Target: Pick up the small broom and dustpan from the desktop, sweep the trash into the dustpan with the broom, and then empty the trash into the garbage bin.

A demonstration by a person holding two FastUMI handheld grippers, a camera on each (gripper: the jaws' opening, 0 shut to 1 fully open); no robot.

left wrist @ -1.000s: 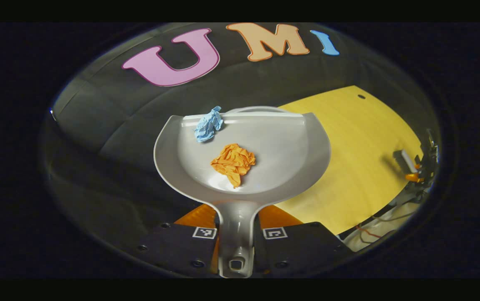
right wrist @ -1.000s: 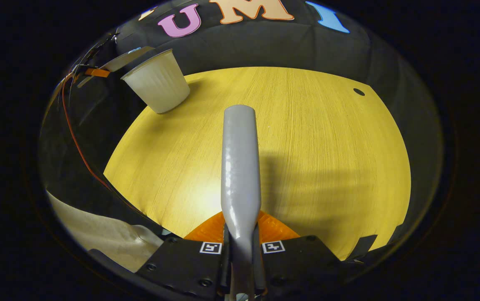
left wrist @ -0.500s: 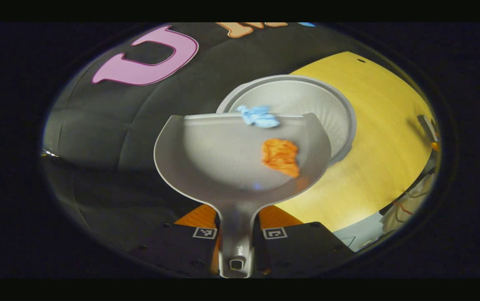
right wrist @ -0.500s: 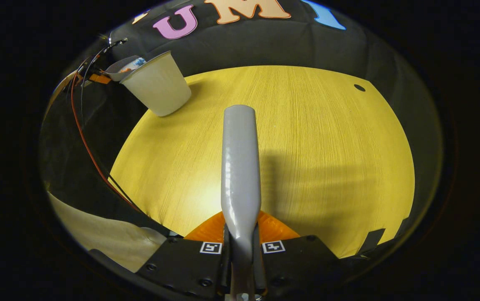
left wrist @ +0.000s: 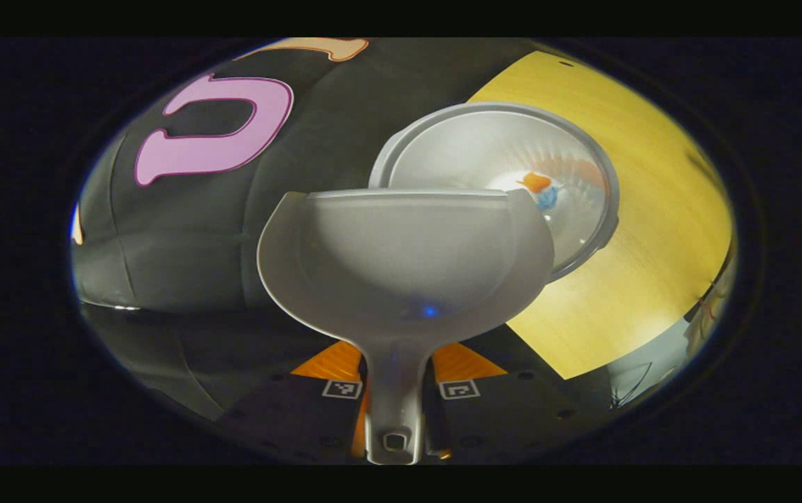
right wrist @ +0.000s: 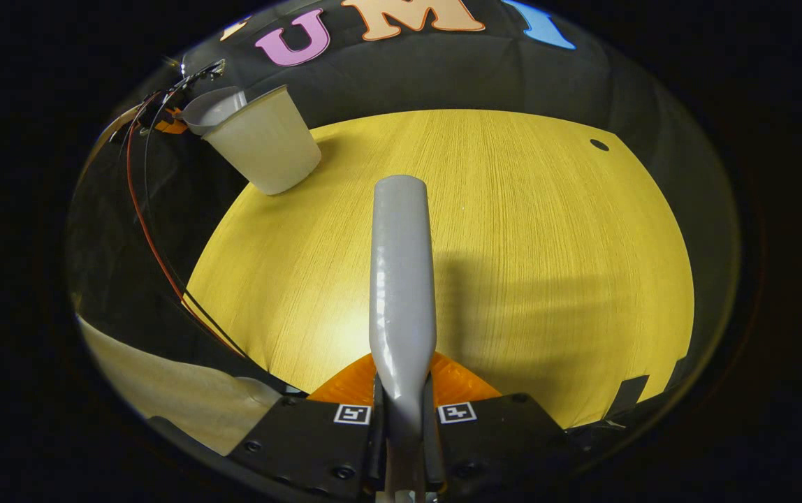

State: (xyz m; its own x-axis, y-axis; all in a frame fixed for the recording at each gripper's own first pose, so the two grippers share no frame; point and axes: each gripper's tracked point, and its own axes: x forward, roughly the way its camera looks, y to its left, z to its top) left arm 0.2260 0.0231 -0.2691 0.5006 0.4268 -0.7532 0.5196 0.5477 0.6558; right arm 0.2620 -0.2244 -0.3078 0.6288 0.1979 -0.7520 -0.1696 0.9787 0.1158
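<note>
In the left gripper view my left gripper [left wrist: 397,399] is shut on the handle of the grey dustpan [left wrist: 401,258], which is tipped over the rim of the pale garbage bin [left wrist: 582,150]. The pan is bare. An orange paper wad [left wrist: 535,182] and a blue paper wad [left wrist: 548,198] lie at the bottom of the bin. In the right gripper view my right gripper [right wrist: 404,419] is shut on the grey broom handle [right wrist: 401,279], held above the yellow desktop [right wrist: 548,244]. Far off at the upper left stand the bin [right wrist: 265,148] and the tilted dustpan [right wrist: 207,112] over it.
The bin stands near the desktop's far left corner, by the black cloth wall. A small dark hole [right wrist: 599,145] marks the desktop's far right. Red and black cables [right wrist: 149,230] trail along the left side, with a pale surface [right wrist: 177,398] below the table edge.
The dustpan has tipped farther over the bin. Both paper wads slid off the pan and now lie inside the bin. The right gripper and broom have hardly moved.
</note>
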